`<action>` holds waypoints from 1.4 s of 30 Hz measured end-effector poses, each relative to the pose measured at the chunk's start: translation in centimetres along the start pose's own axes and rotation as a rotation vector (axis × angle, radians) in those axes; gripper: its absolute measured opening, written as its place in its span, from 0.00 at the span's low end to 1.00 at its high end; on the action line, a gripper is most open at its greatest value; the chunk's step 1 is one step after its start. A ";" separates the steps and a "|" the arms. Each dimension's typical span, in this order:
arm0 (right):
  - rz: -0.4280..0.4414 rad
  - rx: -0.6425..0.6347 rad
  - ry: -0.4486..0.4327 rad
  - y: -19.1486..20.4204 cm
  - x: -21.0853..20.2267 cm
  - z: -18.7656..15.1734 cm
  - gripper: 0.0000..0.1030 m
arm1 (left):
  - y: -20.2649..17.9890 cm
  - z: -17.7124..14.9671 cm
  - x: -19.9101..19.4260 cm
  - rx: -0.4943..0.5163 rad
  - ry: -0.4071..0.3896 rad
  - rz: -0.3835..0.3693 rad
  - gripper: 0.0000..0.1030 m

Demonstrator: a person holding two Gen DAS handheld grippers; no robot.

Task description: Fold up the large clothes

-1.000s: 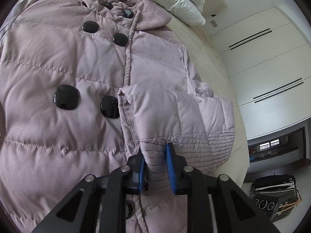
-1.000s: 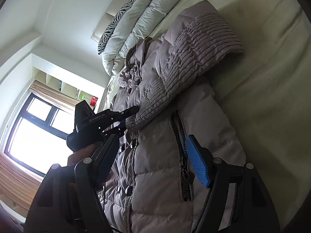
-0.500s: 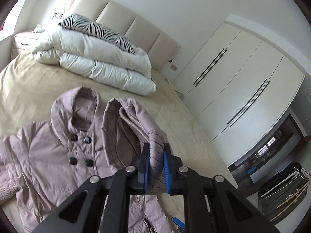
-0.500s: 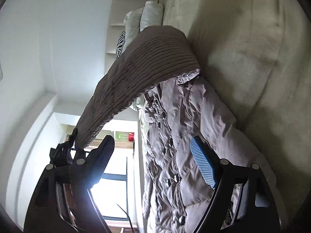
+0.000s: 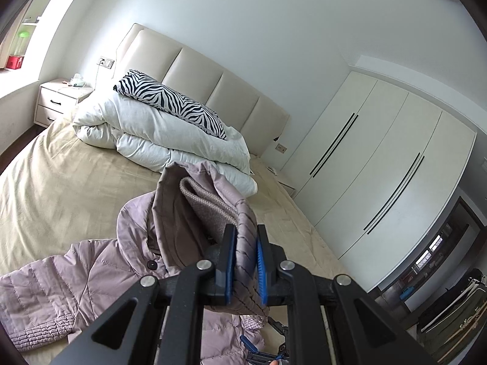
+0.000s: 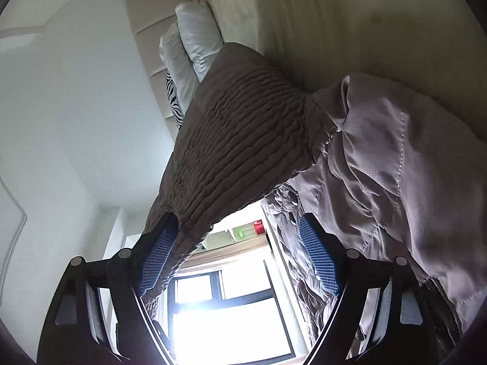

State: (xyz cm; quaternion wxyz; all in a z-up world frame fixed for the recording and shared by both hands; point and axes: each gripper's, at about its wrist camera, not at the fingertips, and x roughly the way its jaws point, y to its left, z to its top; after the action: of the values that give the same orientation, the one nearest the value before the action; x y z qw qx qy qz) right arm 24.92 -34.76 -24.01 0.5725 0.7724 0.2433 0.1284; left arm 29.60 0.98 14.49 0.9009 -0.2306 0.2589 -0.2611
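- Left gripper clamped on the ribbed sleeve cuff, lower centre of frame.
- Right gripper jaws spread wide, gripping nothing; the cuff hangs just beside its left pad.
- Padded coat lies lower left on the bed.

Jacket on bed, before duvet

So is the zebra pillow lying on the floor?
No, the zebra pillow lies on top of the folded white duvet.
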 end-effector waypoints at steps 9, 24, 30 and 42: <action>-0.072 -0.033 -0.110 -0.9 2.6 2.5 0.80 | 3.1 -0.1 -0.6 -0.041 -0.013 0.005 0.13; -0.112 -0.162 -0.235 2.0 -2.0 7.2 0.77 | 16.8 -8.0 5.9 -0.255 0.126 0.161 0.14; -0.111 -0.225 -0.198 1.6 -1.5 8.3 0.71 | 25.2 -14.7 9.1 -0.398 0.223 0.278 0.14; -0.265 -0.483 -0.211 7.8 -6.4 3.5 0.74 | 26.9 -16.3 10.8 -0.373 0.264 0.293 0.15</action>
State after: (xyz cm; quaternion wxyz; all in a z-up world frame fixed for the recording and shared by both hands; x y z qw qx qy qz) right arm 22.92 -42.72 -17.21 0.7736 0.5844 0.2435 0.0255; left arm 37.41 10.43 -16.47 0.8294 -0.3165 0.4484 -0.1038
